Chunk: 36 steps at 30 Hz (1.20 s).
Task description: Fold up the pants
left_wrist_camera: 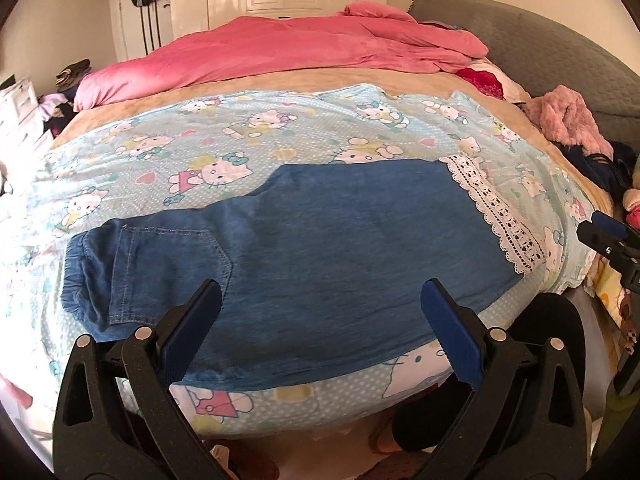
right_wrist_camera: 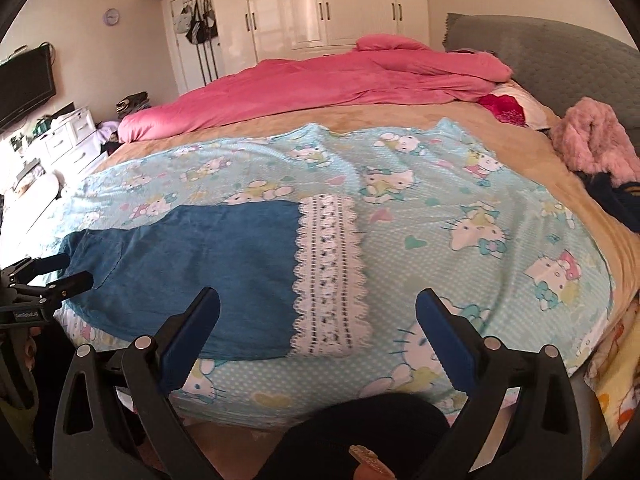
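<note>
While both claws hang over the near edge of the bed (left_wrist_camera: 360, 76), the pants (left_wrist_camera: 304, 264) lie flat on the cartoon-print sheet (left_wrist_camera: 280, 120), already doubled leg over leg by the look of it. In the left wrist view the elastic waistband (left_wrist_camera: 78, 280) and back pocket (left_wrist_camera: 172, 272) sit toward 9 o'clock and the white lace cuff (left_wrist_camera: 492, 216) toward 3 o'clock.

The left claw (left_wrist_camera: 320, 320) is spread wide with nothing between its blue pads (left_wrist_camera: 192, 332), poised above the seat and thigh. The right claw (right_wrist_camera: 320, 328) is just as wide and just as empty, hovering near the lace cuff (right_wrist_camera: 330, 272), whose near corner sits toward 6 o'clock in that view.

The likely next step is a crosswise fold, cuff end carried over to the waistband. To do it well, I would have the right claw pinch both layers at the near cuff corner, biting on denim just inside the lace rather than on the lace alone, which may stretch or slip. The left claw could press or pinch the near edge around mid-length to fix the crease. Lift low and travel toward 9 o'clock, so the layers stay aligned and the sheet is not dragged along. A pink quilt (left_wrist_camera: 280, 48) lies well apart at 12 o'clock.
</note>
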Available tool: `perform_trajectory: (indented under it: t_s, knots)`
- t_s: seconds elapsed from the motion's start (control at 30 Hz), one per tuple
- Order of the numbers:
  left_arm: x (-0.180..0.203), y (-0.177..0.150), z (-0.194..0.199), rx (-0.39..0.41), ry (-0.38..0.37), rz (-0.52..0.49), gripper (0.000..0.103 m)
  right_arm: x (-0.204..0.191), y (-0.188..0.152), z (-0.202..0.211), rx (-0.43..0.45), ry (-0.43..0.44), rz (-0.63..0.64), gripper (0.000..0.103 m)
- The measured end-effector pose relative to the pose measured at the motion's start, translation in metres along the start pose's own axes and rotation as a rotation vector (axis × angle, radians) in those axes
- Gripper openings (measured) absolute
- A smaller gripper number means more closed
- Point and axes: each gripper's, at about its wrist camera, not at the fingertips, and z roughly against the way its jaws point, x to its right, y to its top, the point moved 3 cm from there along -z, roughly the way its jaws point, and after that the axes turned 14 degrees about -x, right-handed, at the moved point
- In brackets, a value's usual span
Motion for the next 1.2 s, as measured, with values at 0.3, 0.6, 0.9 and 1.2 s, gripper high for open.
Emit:
perform_trajectory:
  t_s: [0.3, 0.6, 0.9, 1.2]
  knots:
    - [0.022, 0.008, -0.015, -0.025, 0.004, -0.047, 0.094, 0.026, -0.010, -0.007, -0.010, -0.014, -0.057, 0.098]
    - [0.046, 0.020, -0.045, -0.074, -0.002, -0.105, 0.094, 0.036, -0.016, -0.029, -0.052, 0.000, -0.085, 0.098]
    - [0.061, 0.033, -0.067, -0.100, -0.004, -0.140, 0.094, 0.031, -0.017, -0.050, -0.090, 0.020, -0.079, 0.098]
    - [0.078, 0.085, -0.085, -0.110, -0.066, -0.172, 0.094, 0.018, -0.017, -0.061, -0.106, 0.044, -0.069, 0.098]
